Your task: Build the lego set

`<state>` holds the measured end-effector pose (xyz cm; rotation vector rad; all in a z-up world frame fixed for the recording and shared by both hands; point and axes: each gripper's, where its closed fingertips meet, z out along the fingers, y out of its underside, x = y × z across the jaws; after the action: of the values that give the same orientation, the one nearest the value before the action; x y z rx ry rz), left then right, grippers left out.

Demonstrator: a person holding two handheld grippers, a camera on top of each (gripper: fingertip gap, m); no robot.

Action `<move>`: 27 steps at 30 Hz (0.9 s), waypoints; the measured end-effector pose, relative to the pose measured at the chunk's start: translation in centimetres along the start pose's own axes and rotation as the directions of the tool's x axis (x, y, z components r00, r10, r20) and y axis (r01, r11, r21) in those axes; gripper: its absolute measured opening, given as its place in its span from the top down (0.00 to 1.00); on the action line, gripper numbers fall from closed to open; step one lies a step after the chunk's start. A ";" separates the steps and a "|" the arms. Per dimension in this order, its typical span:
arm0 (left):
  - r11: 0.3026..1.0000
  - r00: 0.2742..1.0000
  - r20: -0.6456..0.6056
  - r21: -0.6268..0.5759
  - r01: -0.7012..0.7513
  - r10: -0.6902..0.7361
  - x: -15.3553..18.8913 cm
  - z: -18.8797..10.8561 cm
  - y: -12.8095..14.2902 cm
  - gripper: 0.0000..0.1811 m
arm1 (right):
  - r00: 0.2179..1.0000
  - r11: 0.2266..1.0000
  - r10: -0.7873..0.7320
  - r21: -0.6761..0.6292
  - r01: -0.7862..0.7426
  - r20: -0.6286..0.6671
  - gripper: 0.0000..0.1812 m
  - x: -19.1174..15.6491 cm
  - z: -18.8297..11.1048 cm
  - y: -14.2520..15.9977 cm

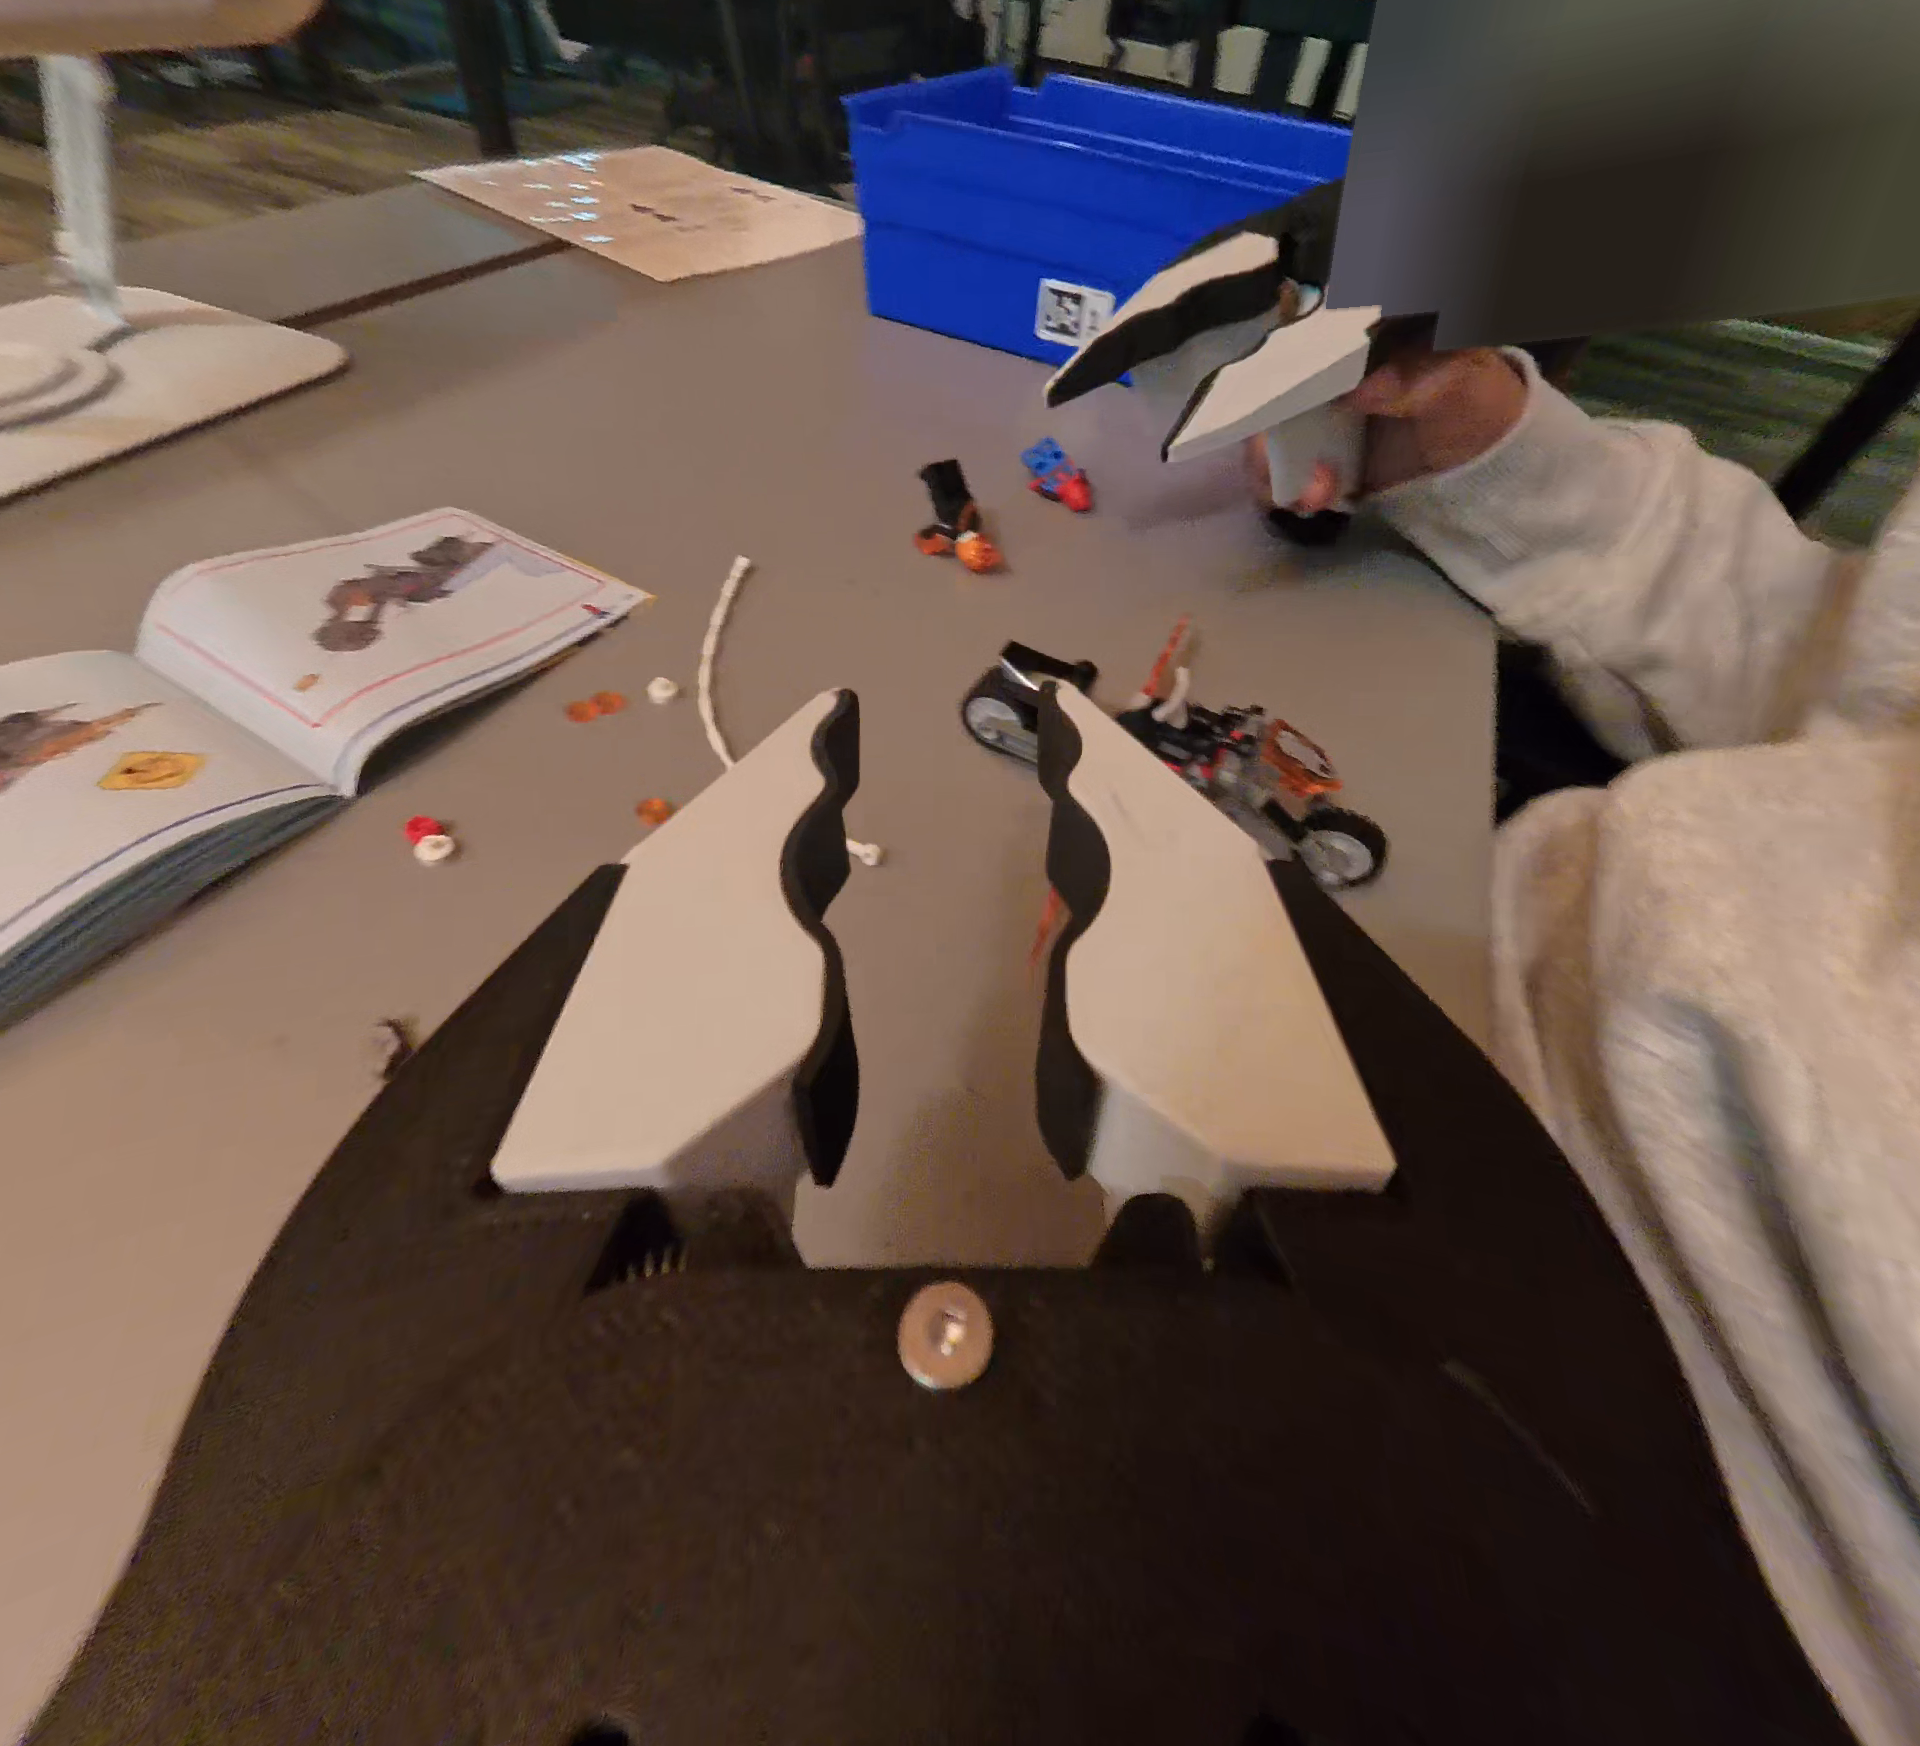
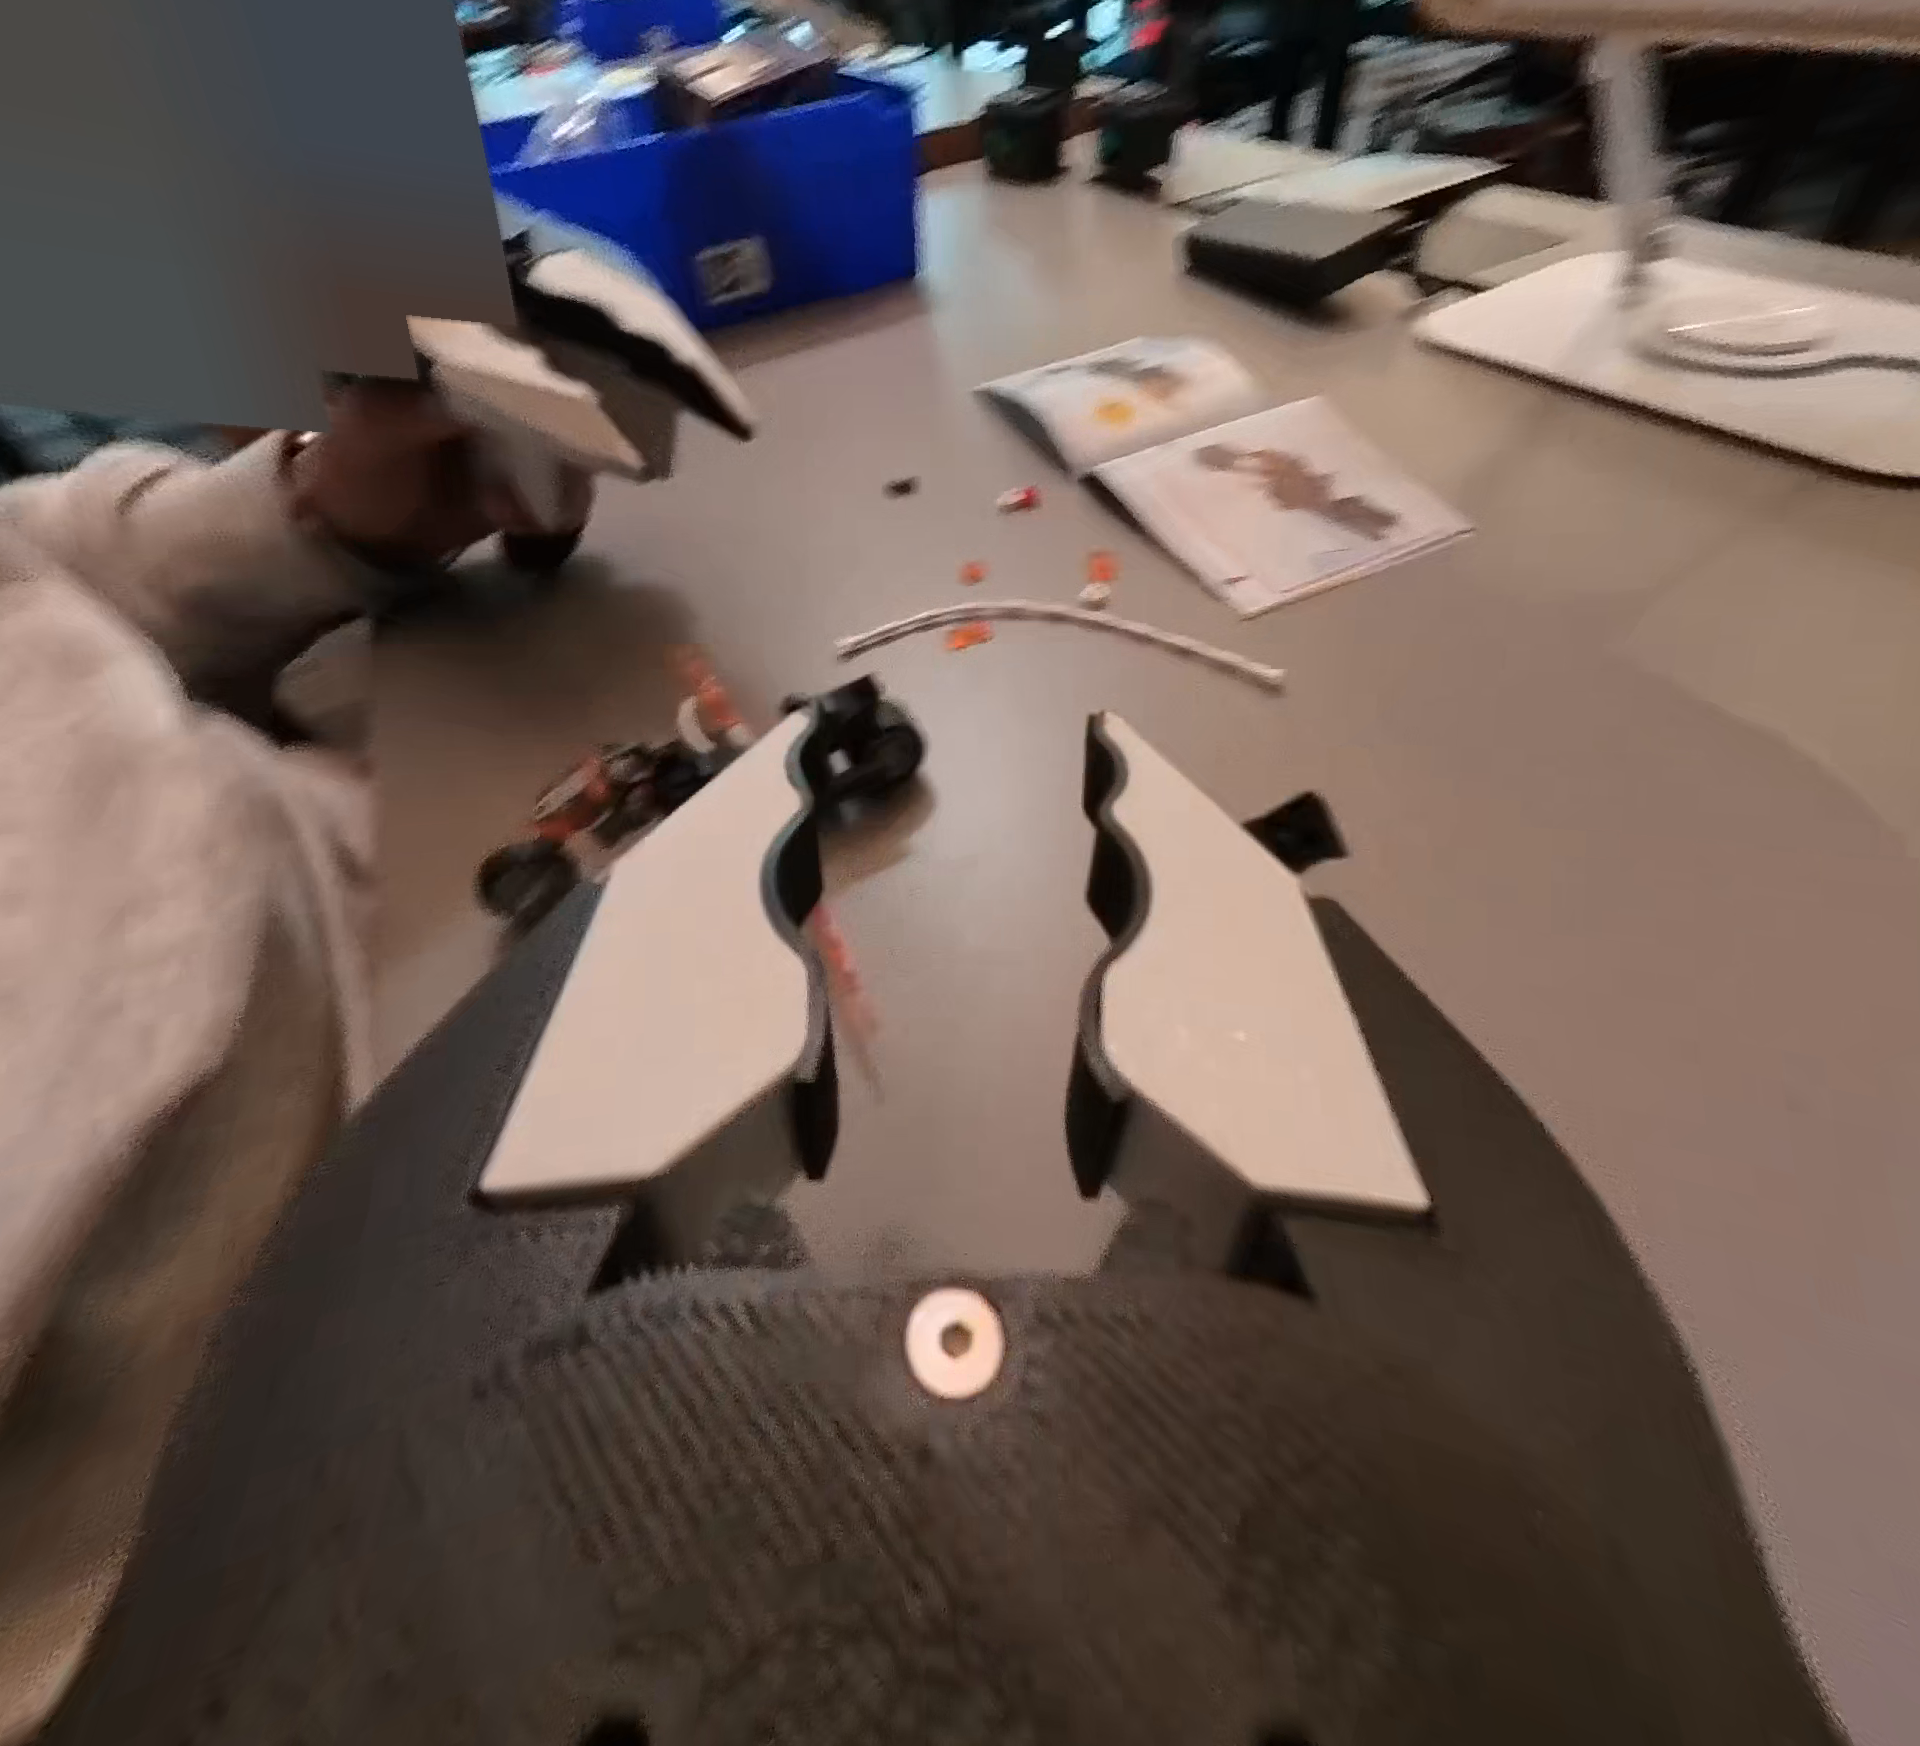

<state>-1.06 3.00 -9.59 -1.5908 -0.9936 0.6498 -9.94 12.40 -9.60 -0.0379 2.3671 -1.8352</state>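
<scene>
Both claws gape empty; motorcycle (image 1: 1195, 761) lies just beyond left claw (image 1: 948, 709), rightward.

Light: we see dim, even indoor light
Blur: our right wrist view smears throughout
Edges: wide-angle bending at frame borders

No writing can be read: the bin (image 1: 1039, 210) bears a square black-and-white code sticker (image 1: 1070, 311), the open booklet (image 1: 312, 678) shows model drawings and a yellow sign-shaped picture (image 1: 151, 770), and the sheet (image 1: 644, 210) carries marks too blurred to make out.
</scene>
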 end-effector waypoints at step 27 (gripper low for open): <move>0.807 0.862 -0.501 -0.474 -0.351 0.080 3.9 1.5 7.8 0.99 | 0.793 0.742 -0.288 -0.398 0.539 0.536 1.00 -4.4 1.7 7.8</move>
<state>1.72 6.73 -17.13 -2.2726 -0.6585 0.0973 -4.77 13.19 -17.10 -1.0336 2.5502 -1.0307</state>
